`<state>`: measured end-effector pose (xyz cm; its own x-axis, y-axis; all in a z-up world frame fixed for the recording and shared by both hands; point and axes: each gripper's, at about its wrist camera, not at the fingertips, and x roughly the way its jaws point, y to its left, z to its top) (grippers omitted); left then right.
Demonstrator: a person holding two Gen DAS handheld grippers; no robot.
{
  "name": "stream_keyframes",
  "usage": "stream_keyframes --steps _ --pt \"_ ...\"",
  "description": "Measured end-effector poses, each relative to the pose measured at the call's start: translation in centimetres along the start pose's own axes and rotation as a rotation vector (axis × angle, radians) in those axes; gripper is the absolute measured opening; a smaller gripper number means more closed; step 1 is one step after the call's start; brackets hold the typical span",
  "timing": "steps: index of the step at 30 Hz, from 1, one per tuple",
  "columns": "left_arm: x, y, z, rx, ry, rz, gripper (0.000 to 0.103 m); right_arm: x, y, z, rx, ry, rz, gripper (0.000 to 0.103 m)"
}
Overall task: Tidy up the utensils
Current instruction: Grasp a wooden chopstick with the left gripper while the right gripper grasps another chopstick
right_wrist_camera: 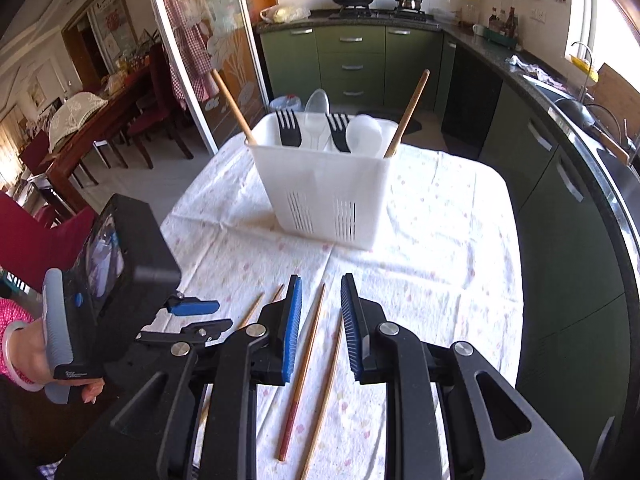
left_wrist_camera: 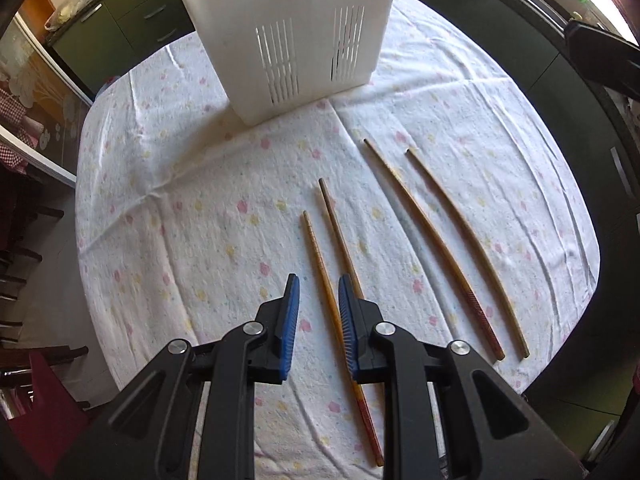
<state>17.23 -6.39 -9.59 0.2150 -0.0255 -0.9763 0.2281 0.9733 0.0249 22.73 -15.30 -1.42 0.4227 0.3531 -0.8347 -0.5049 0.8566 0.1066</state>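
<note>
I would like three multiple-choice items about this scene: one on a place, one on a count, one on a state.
1. Where are the black forks?
A. on the cloth
B. in the white utensil holder
C. in a gripper

2. How many chopsticks lie on the tablecloth?
A. two
B. four
C. six

3. The left gripper is
A. clamped on a fork
B. open over a chopstick
C. holding the holder

Answers: 1 B, the forks stand inside the holder. 2 B, the left wrist view shows four. 3 B, its blue pads stand apart around one chopstick.

Matt wooden chopsticks (left_wrist_camera: 432, 240) lie on crumpled soft cloth (left_wrist_camera: 180, 200) — the holder (right_wrist_camera: 320, 192) is smooth white plastic.
</note>
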Motion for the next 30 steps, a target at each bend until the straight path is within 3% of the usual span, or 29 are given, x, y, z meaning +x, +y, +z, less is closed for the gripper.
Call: stream_keyframes --steps 11,16,22,30 --pt "3.7 -0.1 0.1 -0.081 0.140 -0.030 0.018 2.2 -0.1 0.1 -0.006 0.088 0.002 0.021" --pt "3.7 -0.6 0.2 -0.073 0.146 -0.007 0.007 5.8 -0.7 0.4 0.002 0.215 -0.012 0.021" --pt "3.5 -0.2 0.2 -0.072 0.153 -0.024 0.006 11.4 -1.6 -0.8 0.008 0.403 -0.008 0.021" --pt "0.8 1.2 0.1 -0.039 0.049 -0.014 0.006 15.0 -0.3 -0.4 0.001 0.457 0.008 0.020"
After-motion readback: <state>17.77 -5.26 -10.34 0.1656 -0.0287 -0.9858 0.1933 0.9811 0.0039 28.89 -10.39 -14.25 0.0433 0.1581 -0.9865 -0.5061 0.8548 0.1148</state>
